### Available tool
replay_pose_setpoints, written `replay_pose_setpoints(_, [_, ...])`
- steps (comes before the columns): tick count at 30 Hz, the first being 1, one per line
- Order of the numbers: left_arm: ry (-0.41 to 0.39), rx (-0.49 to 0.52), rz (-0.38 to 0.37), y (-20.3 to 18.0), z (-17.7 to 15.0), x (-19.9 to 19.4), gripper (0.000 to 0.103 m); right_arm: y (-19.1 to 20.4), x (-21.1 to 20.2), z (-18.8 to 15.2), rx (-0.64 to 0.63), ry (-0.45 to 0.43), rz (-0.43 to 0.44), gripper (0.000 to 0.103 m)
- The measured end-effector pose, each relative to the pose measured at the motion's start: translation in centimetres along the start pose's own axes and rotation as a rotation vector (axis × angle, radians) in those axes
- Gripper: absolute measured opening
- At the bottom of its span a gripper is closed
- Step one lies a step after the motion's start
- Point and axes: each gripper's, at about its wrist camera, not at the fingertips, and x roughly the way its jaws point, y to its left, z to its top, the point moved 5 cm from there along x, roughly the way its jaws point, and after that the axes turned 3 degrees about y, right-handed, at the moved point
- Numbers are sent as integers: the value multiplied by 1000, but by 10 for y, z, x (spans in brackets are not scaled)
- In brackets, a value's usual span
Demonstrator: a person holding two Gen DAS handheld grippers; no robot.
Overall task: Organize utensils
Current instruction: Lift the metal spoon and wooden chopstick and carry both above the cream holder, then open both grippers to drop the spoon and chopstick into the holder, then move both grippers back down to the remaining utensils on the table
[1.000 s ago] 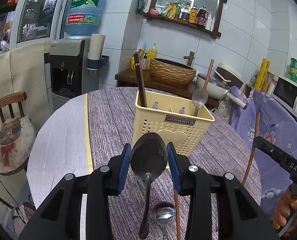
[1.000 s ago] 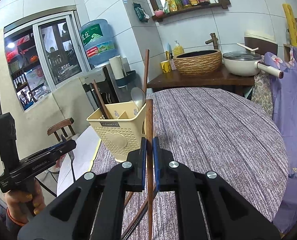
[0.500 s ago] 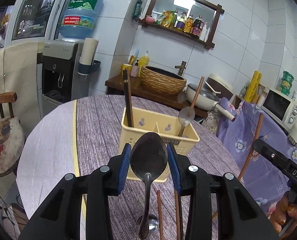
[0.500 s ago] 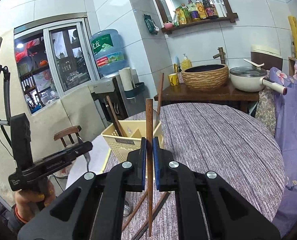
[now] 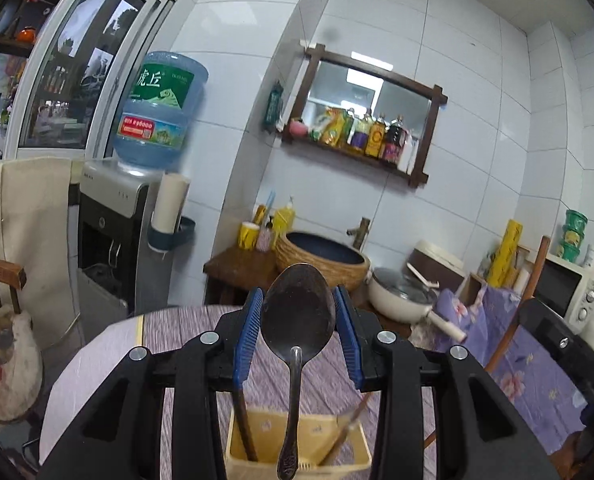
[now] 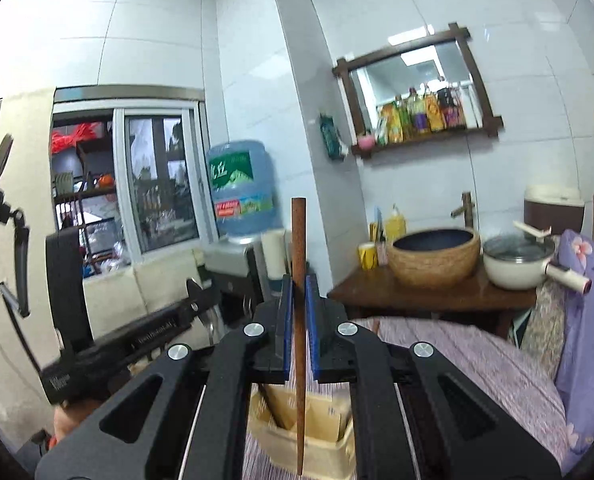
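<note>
A dark, tarnished metal spoon [image 5: 297, 316] stands upright, bowl up, handle hanging down over a pale yellow plastic utensil caddy [image 5: 257, 462] on the tabletop. A reddish-brown wooden chopstick [image 6: 298, 320] stands vertical above the same caddy, which already holds dark chopsticks [image 5: 244, 426] leaning in its left compartment.

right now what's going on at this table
A person is sorting cutlery with two tools. The left hand-held gripper grips a dark metal spoon by its bowl, handle hanging over the pale yellow plastic utensil caddy. The right hand-held gripper is clamped on a brown wooden chopstick, upright above the same caddy. Neither is in yet; other utensils already stand inside.
</note>
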Motion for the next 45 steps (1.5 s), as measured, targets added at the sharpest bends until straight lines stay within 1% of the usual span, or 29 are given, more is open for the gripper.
replay_pose_setpoints(2, [-28,21,17,-2,0,12,37,2,11,5,-31,-25,-37,8])
replay_pose_setpoints(4, [-21,34,22,-2,-6,21,36,-1,22,4,-46,-34,-69,8])
replay_pose_setpoints(6, [-22,36,22,1,-18,28,36,-5,33,-6,-54,-29,-93,8])
replay_pose_setpoints(11, [12,36,27,11,-46,38,36,-12,47,-40,-56,14,-121,8])
replay_pose_setpoints(18, [67,46,32,19,-78,30,37,-16,53,-80,-46,83,-118,8])
replay_pose_setpoints(20, [86,61,50,20,-86,31,37,-16,55,-89,-42,100,-116,8])
replay_pose_setpoints(22, [100,60,51,23,-93,31,37,-18,57,-97,-34,117,-118,8])
replay_pose_setpoints(25, [145,65,51,25,-103,34,37,-20,60,-107,-33,151,-118,8])
replay_pose_setpoints(28, [159,80,63,26,-108,35,37,-22,62,-114,-34,186,-118,8])
replay_pose_setpoints(30, [152,82,58,26,-108,30,39,-22,60,-117,-50,181,-128,9])
replay_pose_setpoints(31, [148,87,59,25,-107,27,45,-21,58,-118,-57,178,-131,10])
replay_pose_setpoints(32, [136,97,63,23,-106,22,53,-20,56,-119,-63,176,-132,15])
replay_pose_setpoints(33, [124,103,65,23,-105,16,57,-19,53,-119,-66,174,-132,25])
replay_pose_setpoints(34, [114,106,67,22,-104,12,60,-20,48,-120,-61,168,-134,31])
replay_pose_setpoints(35, [105,108,73,22,-103,5,63,-20,43,-120,-54,162,-137,42])
replay_pose_setpoints(38, [120,102,93,27,-108,-8,70,-19,28,-125,-64,169,-141,44])
replay_pose_setpoints(40, [145,94,106,32,-114,-16,74,-20,19,-130,-65,189,-143,49])
replay_pose_setpoints(41, [158,92,114,34,-117,-20,78,-21,15,-134,-60,204,-148,53])
replay_pose_setpoints(45, [229,67,127,43,-135,-31,84,-29,4,-153,-29,276,-173,54])
